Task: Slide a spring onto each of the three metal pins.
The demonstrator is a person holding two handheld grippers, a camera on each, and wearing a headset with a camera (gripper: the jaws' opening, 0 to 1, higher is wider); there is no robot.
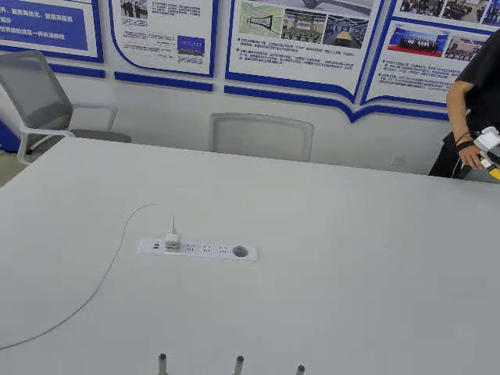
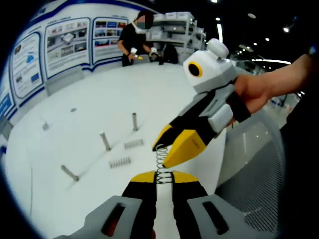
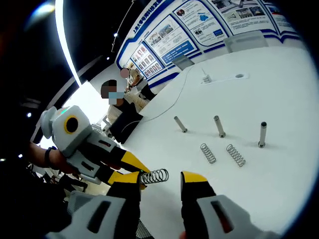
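Left tool (image 2: 162, 177) grips one end of a spring (image 2: 159, 158); right tool (image 3: 161, 177) gapes open around its other end. Past them, two loose springs (image 3: 208, 153) lie on the tabletop (image 1: 351, 297) just before three bare pins (image 3: 219, 126); farther, a power strip (image 1: 199, 249).

- Table (image 1: 351, 258): plain white.
- Pins (image 1: 238, 364): dull grey metal.
- Each spring (image 3: 208, 153): shiny silver.
- Left gripper (image 2: 164, 177) and right gripper (image 3: 161, 176): grey bodies, black jaws tipped yellow.
- Posters (image 1: 297, 31): white, blue borders.
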